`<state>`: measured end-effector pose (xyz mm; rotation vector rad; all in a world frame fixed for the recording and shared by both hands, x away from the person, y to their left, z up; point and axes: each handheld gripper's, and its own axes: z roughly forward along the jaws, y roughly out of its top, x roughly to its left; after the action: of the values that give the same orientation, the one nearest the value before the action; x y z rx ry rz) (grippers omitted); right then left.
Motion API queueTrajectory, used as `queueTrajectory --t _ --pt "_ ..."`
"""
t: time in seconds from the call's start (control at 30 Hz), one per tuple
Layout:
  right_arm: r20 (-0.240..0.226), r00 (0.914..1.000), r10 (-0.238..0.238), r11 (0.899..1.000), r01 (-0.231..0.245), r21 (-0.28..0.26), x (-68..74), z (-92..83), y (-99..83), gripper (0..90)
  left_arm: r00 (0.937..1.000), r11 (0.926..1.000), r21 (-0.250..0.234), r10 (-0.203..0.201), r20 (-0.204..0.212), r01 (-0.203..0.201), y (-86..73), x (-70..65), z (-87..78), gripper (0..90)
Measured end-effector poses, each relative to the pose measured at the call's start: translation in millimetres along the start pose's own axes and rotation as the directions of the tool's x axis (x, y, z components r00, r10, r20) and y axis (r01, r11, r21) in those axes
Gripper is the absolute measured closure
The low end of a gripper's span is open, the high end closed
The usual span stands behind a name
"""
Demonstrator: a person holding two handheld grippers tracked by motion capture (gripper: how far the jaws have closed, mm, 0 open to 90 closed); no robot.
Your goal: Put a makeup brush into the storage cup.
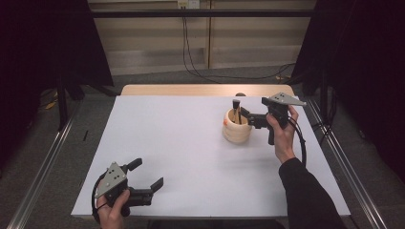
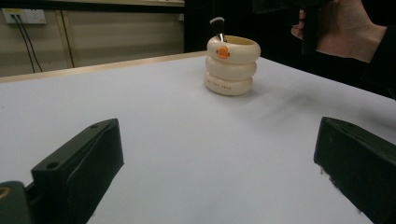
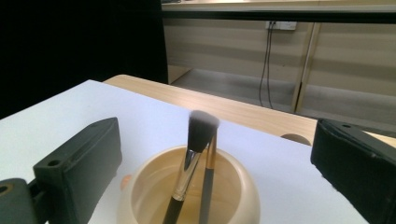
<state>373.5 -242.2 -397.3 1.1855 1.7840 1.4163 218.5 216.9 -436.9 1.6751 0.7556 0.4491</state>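
Table [image 1: 191, 157]: white top, carried the holder at far right.
Holder [image 1: 237, 128]: cream, ringed, upright; two brushes [image 3: 194, 154] stood inside.
Right gripper [image 1: 249, 118]: raised just beside the holder rim, jaws apart, empty.
Left gripper [image 1: 146, 174]: near left corner, jaws wide, empty.

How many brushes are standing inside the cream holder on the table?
2. A dark-bristled brush leans across the middle of the holder, and a slimmer brush stands just behind it, touching it near the top. The holder's bottom is hidden, so anything shorter could be missed.
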Motion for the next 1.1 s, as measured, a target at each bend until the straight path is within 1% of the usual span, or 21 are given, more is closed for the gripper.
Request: queueTrajectory --t 0.07,0.13,0.17,0.27,0.3,0.37,0.4,0.5,0.53,0.6,0.63,0.67,0.7,0.73,0.77,0.83,0.97,1.03,1.1 --pt "0.008 0.9999 -0.010 1.000 0.010 -0.003 1.3 -1.3 -0.8 1.2 1.0000 1.0000 -0.004 -0.001 0.000 0.001 -0.2 0.0 -0.7 1.2" --pt "0.010 0.9999 -0.003 1.000 0.003 -0.006 2.9 -2.4 -1.2 0.9 1.0000 1.0000 -0.001 0.003 -0.001 -0.003 0.0 0.1 -1.5 1.3" --pt "0.013 0.9999 -0.001 1.000 0.001 -0.017 4.9 -2.6 -2.4 0.9 1.0000 1.0000 -0.003 0.001 -0.001 -0.001 -0.1 -0.3 -1.6 1.2" --pt "0.010 1.0000 0.002 1.000 -0.002 -0.018 8.7 -5.4 -3.9 1.1 1.0000 1.0000 -0.006 -0.003 -0.001 0.003 -0.1 -0.7 -1.9 1.2" --pt "0.003 1.0000 0.000 1.000 0.000 -0.029 9.4 -6.1 -4.2 1.1 1.0000 1.0000 -0.007 -0.004 -0.003 0.004 -0.2 -0.8 -2.1 1.3" --pt "0.015 0.9998 -0.012 0.999 0.013 -0.038 10.8 -10.4 -4.1 1.1 1.0000 0.9999 -0.007 -0.009 -0.003 0.009 -0.5 -1.1 -2.1 1.3" --pt "0.020 0.9997 -0.012 0.999 0.013 -0.047 11.1 -12.5 -4.1 1.1 1.0000 1.0000 -0.006 -0.005 -0.005 0.005 -0.4 -0.8 -2.6 1.3" --pt "0.035 0.9992 -0.019 0.998 0.020 -0.052 10.8 -19.6 -4.0 1.2 1.0000 0.9999 -0.011 -0.006 -0.004 0.006 -0.6 -1.1 -3.0 1.2" --pt "0.034 0.9993 -0.017 0.998 0.019 -0.055 10.6 -21.4 -4.4 1.2 0.9999 0.9999 -0.010 -0.006 -0.011 0.006 -0.5 -1.4 -3.3 1.3" --pt "0.042 0.9990 -0.018 0.998 0.020 -0.055 10.3 -25.9 -5.2 1.2 0.9999 0.9999 -0.012 -0.003 -0.013 0.003 -0.3 -1.2 -3.5 1.2" --pt "0.034 0.9993 -0.014 0.998 0.016 -0.059 10.2 -27.3 -5.7 1.2 0.9999 0.9999 -0.011 -0.002 -0.013 0.002 -0.2 -1.3 -3.4 1.2" --pt "0.035 0.9993 -0.016 0.998 0.018 -0.061 9.4 -29.8 -6.3 1.2 0.9999 0.9999 -0.011 -0.007 -0.014 0.007 -0.2 -1.8 -3.2 1.3" --pt "0.041 0.9991 -0.012 0.998 0.014 -0.062 9.4 -31.4 -6.8 1.2 0.9999 1.0000 -0.009 -0.003 -0.015 0.003 -0.1 -1.7 -3.2 1.2" --pt "0.043 0.9990 -0.014 0.998 0.016 -0.063 9.2 -33.6 -7.7 1.2 1.0000 1.0000 -0.010 -0.001 -0.001 0.001 -0.4 -1.0 -3.1 1.2" --pt "0.043 0.9989 -0.018 0.998 0.021 -0.061 8.7 -35.8 -8.9 1.2 0.9999 0.9999 -0.012 -0.006 -0.009 0.005 -0.4 -1.5 -3.0 1.3" --pt "0.060 0.9980 -0.021 0.998 0.025 -0.059 7.9 -39.3 -10.5 1.2 0.9998 0.9999 -0.011 -0.005 -0.021 0.005 -0.1 -1.4 -3.5 1.2" --pt "0.068 0.9976 -0.008 0.998 0.012 -0.054 6.7 -48.1 -13.3 1.3 0.9998 0.9999 -0.015 -0.002 -0.019 0.002 0.0 -1.5 -3.7 1.3" --pt "0.074 0.9972 -0.011 0.998 0.016 -0.063 6.4 -53.5 -14.9 1.3 0.9998 0.9999 -0.012 -0.002 -0.020 0.002 0.0 -1.1 -3.6 1.2" --pt "0.070 0.9975 -0.009 0.997 0.014 -0.073 6.0 -58.4 -16.2 1.3 0.9998 0.9999 -0.014 -0.002 -0.022 0.002 0.1 -1.2 -3.7 1.3"
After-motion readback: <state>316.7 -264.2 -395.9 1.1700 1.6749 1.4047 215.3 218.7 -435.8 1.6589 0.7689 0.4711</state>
